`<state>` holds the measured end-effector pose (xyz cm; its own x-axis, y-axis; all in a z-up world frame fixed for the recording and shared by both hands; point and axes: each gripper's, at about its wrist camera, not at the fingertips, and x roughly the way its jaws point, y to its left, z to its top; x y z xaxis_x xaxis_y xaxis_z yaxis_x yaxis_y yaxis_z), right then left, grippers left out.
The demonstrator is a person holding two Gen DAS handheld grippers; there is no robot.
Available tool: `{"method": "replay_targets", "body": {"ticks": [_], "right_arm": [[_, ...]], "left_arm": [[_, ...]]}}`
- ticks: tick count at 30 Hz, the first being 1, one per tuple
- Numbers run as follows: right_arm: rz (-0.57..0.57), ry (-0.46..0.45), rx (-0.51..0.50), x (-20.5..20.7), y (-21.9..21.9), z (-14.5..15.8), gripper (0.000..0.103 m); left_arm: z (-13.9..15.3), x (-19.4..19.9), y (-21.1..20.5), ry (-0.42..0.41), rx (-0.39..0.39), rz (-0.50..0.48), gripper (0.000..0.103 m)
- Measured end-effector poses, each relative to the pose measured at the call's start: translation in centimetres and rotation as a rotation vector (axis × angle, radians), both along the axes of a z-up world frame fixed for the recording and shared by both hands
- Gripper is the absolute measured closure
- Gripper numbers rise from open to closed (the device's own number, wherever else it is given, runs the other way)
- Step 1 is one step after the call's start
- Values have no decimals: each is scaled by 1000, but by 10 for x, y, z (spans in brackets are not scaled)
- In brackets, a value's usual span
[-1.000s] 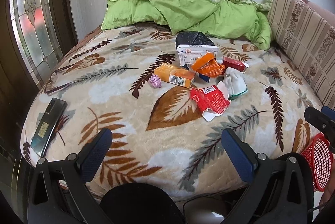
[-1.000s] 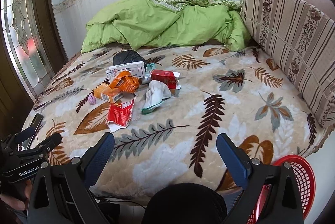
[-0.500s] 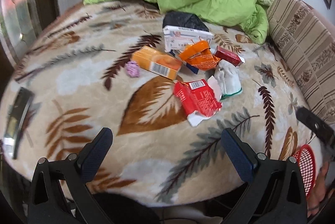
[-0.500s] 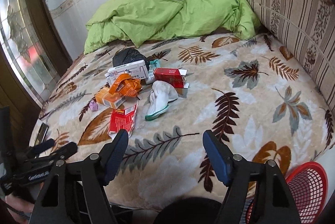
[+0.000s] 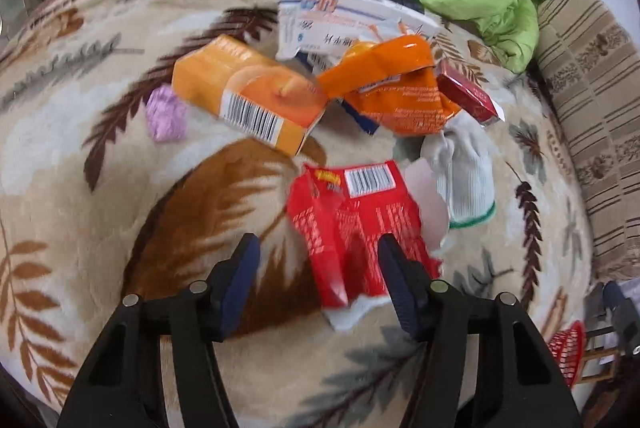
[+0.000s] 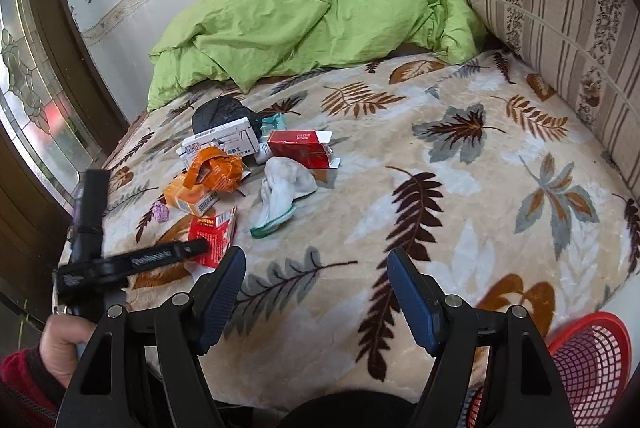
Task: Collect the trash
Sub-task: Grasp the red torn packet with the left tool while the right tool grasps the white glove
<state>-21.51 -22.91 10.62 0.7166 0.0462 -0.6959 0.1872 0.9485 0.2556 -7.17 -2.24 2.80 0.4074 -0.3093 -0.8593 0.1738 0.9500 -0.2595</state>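
The left gripper [image 5: 318, 278] is closing around the red wrapper's [image 5: 352, 220] near end, pads not visibly pressing it. At its eleven o'clock lies an orange box [image 5: 248, 96]. The right gripper [image 6: 316, 296] hangs empty and open over the blanket [image 6: 460, 228].

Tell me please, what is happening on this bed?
A person is clearing trash from the bed with a gripper in each hand. The left gripper is over the torn red wrapper, its jaws closing around the near end but not yet pressing it. The right gripper hangs open above bare blanket. The rest of the litter, such as the orange carton, lies untouched. A red basket waits by the bed.
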Motion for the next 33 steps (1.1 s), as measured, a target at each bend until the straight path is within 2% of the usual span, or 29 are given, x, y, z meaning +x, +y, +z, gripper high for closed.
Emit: {"method": "replay_targets", "body": {"ticks": [1,2,3,6,11,15,19,20,23,33], "right_arm": [[9,3,11,6,-1,-1,26],[15,5,18,14,-2,-3,26],[18,10,20,20,-2,-5,26],[39,28,31,42,0,-12,26],[68,92,80,90,2,-35,26],[84,131,95,128,10,-54,35],[88,210,134,153,15,-76,80],[85,218,141,153,15,-78,85],[84,175,129,142,16,-71,90],[81,83,84,74,11,-37,90]], "left_arm": [[1,1,-5,-15,6,-14,58],[1,2,-8,-16,5,-24,76],[0,3,-10,-10,-7,-30,78],[1,0,-9,-35,-4,-35,81],[14,-15,2,-121,17,-65,84],[17,-19,11,-143,34,-80,85],[14,-19,21,-140,22,-73,84],[13,-20,23,-142,19,-73,84],[16,-23,21,-162,25,-80,85],[37,-45,7,-234,46,-122,89]]}}
